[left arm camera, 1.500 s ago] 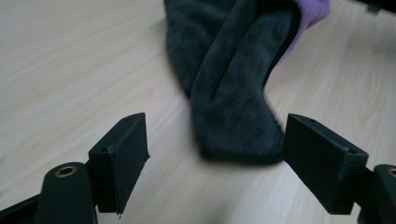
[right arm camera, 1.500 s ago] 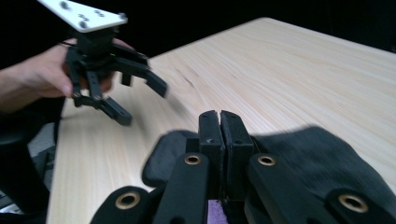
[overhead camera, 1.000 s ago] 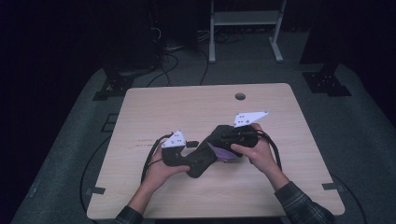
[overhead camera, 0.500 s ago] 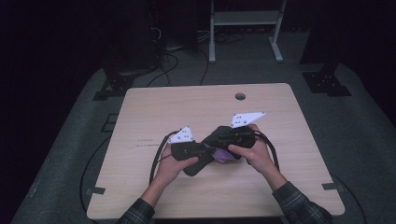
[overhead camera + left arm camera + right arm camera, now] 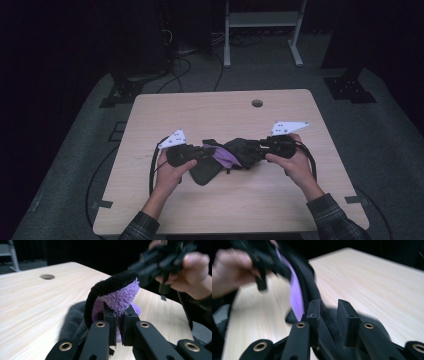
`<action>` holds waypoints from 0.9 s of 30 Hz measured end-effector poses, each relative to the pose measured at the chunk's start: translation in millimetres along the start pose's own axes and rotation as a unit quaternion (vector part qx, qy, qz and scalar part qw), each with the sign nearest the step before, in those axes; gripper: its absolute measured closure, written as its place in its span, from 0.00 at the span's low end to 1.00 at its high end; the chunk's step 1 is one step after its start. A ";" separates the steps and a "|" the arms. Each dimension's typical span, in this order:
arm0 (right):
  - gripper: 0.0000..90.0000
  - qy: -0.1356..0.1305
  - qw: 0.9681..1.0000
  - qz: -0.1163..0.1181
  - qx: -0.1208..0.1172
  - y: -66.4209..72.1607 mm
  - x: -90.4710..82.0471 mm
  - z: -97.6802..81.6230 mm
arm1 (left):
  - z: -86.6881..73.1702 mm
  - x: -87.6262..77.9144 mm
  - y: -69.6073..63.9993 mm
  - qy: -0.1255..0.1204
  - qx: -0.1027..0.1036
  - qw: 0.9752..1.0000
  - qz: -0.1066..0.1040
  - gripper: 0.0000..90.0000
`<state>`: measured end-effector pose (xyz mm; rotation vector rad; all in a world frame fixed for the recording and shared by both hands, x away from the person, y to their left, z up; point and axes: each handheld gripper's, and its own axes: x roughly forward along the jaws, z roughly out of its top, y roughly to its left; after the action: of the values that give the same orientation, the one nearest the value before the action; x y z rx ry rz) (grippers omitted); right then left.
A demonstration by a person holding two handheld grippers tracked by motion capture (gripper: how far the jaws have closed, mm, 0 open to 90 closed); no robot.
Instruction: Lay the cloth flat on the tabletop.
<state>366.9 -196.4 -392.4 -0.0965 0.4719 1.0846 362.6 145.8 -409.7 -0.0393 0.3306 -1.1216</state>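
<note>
A fuzzy cloth [image 5: 227,156], black outside with purple lining, lies on the wooden table [image 5: 210,110] between both hands. My left gripper [image 5: 206,152] is shut on its purple edge; in the left gripper view the jaws [image 5: 119,315] pinch the lining of the cloth [image 5: 120,293], which stands up in a loop. My right gripper [image 5: 251,149] is at the cloth's right end. Its jaws [image 5: 329,312] have just been opening and stand apart over the black fabric [image 5: 329,340] without pressing on it. The view is blurred.
A round cable hole [image 5: 257,103] sits near the table's far edge. Black cables loop from both grippers across the table and over its sides. A metal frame [image 5: 262,20] and dark stands are on the floor behind.
The two hands have drawn apart, left hand to the left and right hand to the right. The cloth now lies stretched out between them, with more purple lining showing.
</note>
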 end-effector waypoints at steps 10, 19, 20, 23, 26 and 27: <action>0.66 0.077 0.996 -0.055 -0.004 -13.9 -0.2 -46.8 | 2.7 -22.6 14.4 -0.032 -0.020 0.999 0.028 0.94; 0.80 0.138 0.988 -0.051 -0.044 -3.7 32.3 -59.3 | 3.4 -22.6 13.2 -0.033 -0.019 0.999 0.026 0.94; 0.92 0.136 0.989 -0.049 -0.039 -4.0 32.2 -58.1 | 3.4 -22.4 12.8 -0.033 -0.020 0.999 0.025 0.94; 0.96 0.127 0.990 -0.047 -0.028 -4.5 26.4 -52.5 | 4.9 -24.5 12.6 -0.038 -0.019 0.999 0.024 0.94; 0.97 0.115 0.992 -0.048 -0.021 -4.3 19.1 -47.7 | 5.8 -27.1 13.6 -0.042 -0.020 0.999 0.026 0.94; 0.97 0.091 0.995 -0.044 -0.011 -5.4 7.4 -40.4 | 6.9 -29.8 14.3 -0.048 -0.023 0.998 0.026 0.94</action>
<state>361.4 -205.1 -432.5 -0.2347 0.6138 0.9983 365.5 177.7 -398.7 -0.1243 0.2704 -1.0576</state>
